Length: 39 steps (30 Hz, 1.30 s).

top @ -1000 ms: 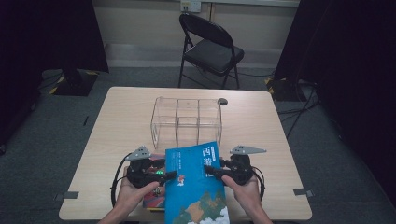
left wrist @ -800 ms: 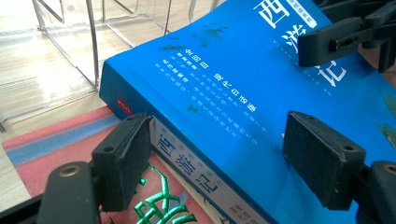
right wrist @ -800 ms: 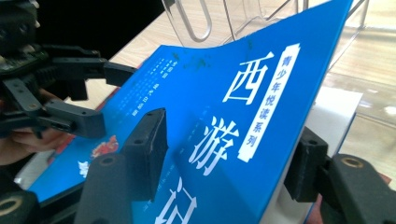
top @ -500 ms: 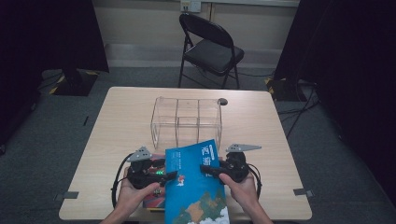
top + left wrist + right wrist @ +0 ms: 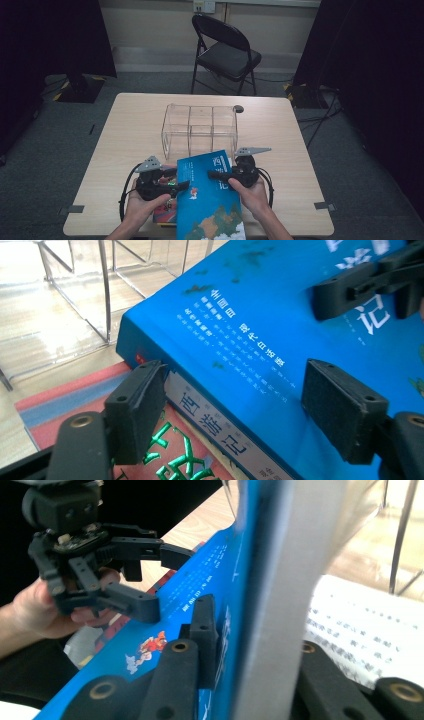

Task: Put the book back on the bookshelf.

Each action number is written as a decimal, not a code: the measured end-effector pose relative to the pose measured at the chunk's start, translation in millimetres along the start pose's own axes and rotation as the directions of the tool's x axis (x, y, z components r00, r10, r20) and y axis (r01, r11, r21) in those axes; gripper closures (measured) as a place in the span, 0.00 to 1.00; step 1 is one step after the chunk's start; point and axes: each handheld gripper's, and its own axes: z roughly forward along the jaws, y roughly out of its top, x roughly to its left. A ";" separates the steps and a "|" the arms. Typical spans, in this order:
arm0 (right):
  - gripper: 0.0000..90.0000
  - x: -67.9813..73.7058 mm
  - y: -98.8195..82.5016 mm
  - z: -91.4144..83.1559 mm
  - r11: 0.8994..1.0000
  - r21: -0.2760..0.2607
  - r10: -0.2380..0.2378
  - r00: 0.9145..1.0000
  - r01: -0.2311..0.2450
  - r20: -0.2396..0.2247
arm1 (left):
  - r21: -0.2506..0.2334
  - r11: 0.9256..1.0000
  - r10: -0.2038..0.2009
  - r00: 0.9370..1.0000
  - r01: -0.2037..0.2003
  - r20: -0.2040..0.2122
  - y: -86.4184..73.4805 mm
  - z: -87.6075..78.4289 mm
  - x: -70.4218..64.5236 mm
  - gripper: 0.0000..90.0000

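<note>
Right gripper view: my right gripper has just been closing on the blue book, and its jaws now clamp the fore-edge, one pad on the cover, one on the far side against the pages. In the high view the blue book sits at the near edge of the table, tilted up on top of a red book, just in front of the clear acrylic organizer. My left gripper has its jaws spread wide, one pad by the white spine, one over the cover; touching or not, I can't quite tell. Handling guess: thick paperback, fairly heavy, stiff along the spine but the page block can sag and fan open. Glossy cover, likely slippery. Best hold is across the full thickness near the spine, both sides pinched, not just the cover.
</note>
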 end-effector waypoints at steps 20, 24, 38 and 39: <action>0.87 24.7 8.0 -15.8 0.989 -0.073 -0.127 0.992 0.125 -0.014 | 0.034 0.989 -0.146 0.971 0.142 0.189 3.7 3.1 13.4 0.24; 0.88 28.8 10.6 -16.7 0.988 -0.059 -0.147 0.989 0.145 -0.025 | 0.054 0.989 -0.146 0.968 0.138 0.202 5.6 4.1 12.2 0.22; 0.88 30.7 15.3 -23.3 0.987 0.018 -0.159 0.987 0.159 0.021 | 0.008 0.982 -0.184 0.953 0.187 0.241 17.9 -2.5 11.1 0.42; 0.88 31.2 15.9 -23.9 0.987 0.016 -0.161 0.987 0.161 0.021 | 0.005 0.983 -0.178 0.954 0.183 0.243 19.1 -2.7 10.7 0.42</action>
